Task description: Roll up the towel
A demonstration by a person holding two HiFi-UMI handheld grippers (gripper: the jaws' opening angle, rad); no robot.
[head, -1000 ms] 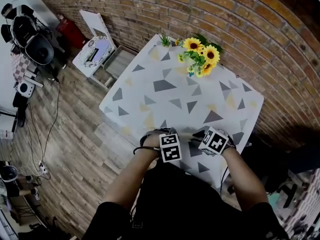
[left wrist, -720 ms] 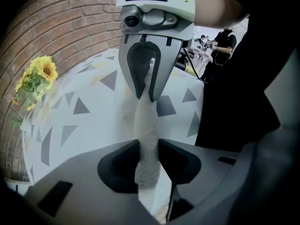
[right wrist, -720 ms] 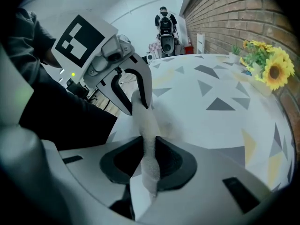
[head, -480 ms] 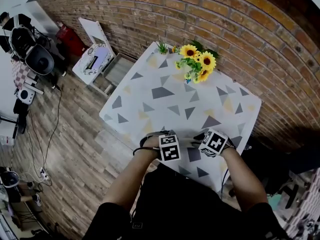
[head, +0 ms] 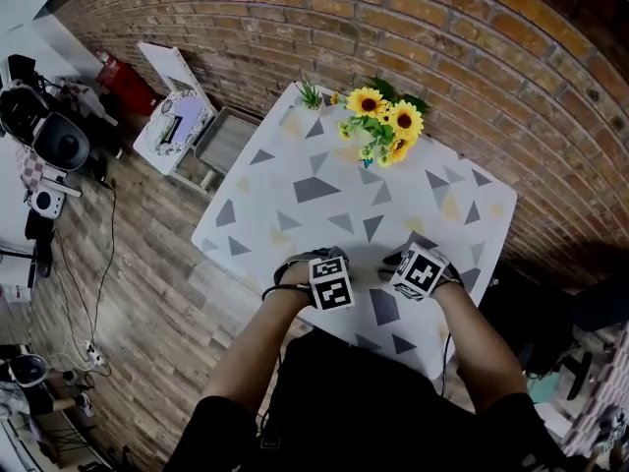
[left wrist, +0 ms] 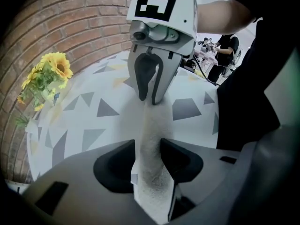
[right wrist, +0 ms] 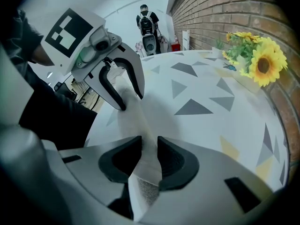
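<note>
Near the front edge of the surface (head: 295, 155), the towel (left wrist: 152, 121) stretches as a narrow roll between 2 claws. The left claw (left wrist: 148, 161) and right claw (right wrist: 149, 159) each pinch an end, though their jaws have just been opening. Rolling seems almost finished — only letting go is left.

Sunflowers (head: 385, 126) on triangle-patterned table (head: 324, 219) beside brick wall (head: 393, 28)

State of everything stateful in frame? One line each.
left gripper: jaws have just been opening; towel between them, pads on it.
right gripper: jaws have just been opening; towel pinched between its pads.
towel: rolled up, one end in each gripper.
sunflowers: upright at the table's far edge.
</note>
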